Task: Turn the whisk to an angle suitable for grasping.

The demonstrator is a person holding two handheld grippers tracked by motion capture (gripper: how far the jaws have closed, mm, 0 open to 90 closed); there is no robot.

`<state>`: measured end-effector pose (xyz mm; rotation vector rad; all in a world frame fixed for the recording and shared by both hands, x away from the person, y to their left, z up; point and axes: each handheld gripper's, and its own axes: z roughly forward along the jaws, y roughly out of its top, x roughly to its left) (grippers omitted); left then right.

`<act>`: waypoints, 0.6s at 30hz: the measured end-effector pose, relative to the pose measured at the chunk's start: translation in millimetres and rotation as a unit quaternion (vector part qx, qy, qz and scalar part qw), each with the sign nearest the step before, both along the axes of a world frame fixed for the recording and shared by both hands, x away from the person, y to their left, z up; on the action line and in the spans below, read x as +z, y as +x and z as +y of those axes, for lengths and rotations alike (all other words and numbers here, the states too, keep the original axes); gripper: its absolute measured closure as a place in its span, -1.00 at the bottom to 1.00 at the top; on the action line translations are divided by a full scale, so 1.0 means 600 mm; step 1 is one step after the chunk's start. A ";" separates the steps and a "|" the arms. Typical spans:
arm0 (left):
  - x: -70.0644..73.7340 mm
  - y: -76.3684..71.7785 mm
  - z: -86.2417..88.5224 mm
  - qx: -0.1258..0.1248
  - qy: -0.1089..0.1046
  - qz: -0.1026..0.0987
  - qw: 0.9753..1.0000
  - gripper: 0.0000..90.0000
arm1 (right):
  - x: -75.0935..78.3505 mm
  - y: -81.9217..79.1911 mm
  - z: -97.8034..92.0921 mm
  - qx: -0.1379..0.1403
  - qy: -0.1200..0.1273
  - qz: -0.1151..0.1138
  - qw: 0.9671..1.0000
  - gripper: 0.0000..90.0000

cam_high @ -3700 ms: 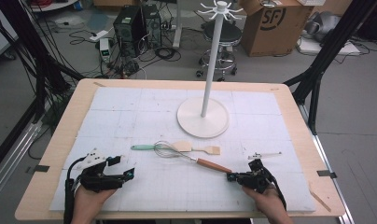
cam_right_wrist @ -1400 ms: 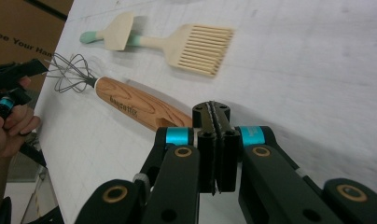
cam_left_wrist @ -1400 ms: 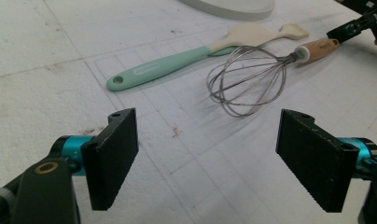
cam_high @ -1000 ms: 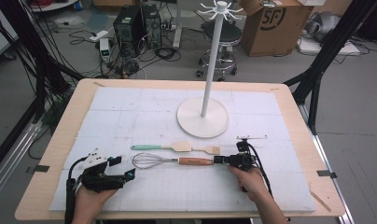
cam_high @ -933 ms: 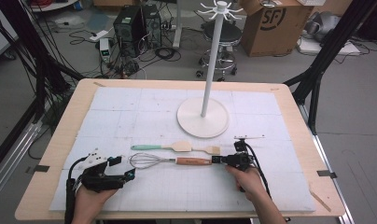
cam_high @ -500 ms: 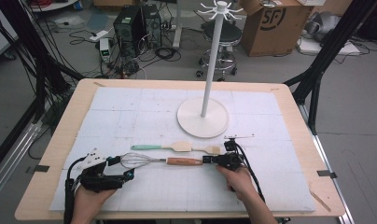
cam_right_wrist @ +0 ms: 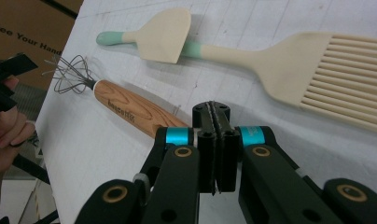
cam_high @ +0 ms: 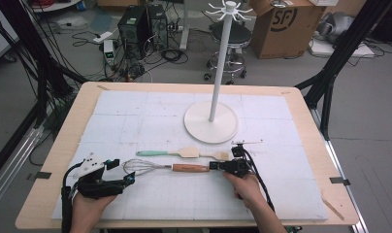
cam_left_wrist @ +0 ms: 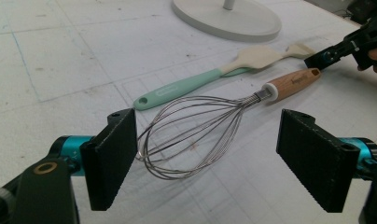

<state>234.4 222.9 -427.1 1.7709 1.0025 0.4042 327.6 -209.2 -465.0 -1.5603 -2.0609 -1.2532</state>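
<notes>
Left gripper (cam_left_wrist: pixel 205 154) (jaws wide) frames whisk (cam_left_wrist: pixel 196 133) wires.

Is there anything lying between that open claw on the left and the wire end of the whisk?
Nothing visible does. The left gripper stands open with the whisk wire loops lying on bare mat between its jaws. The green-handled spatula lies beyond the whisk, off to the far side. The right gripper is shut, at the whisk's wooden handle end.

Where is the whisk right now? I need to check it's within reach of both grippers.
In the high view the whisk lies on the table's near half, between the left gripper and the right gripper, just nearer than the teal-handled spatula.
</notes>
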 end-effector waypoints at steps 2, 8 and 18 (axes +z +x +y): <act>0.002 0.000 -0.002 -0.004 0.000 0.002 1.000 -0.53 | 0.001 0.000 0.002 0.000 0.001 0.000 1.000 0.99; 0.013 -0.001 -0.010 -0.014 0.005 0.004 1.000 -0.53 | 0.000 0.000 0.009 0.004 0.001 -0.003 1.000 0.99; 0.015 0.000 -0.007 -0.011 0.007 0.011 1.000 -0.53 | 0.003 -0.004 0.016 0.019 -0.008 -0.021 1.000 0.89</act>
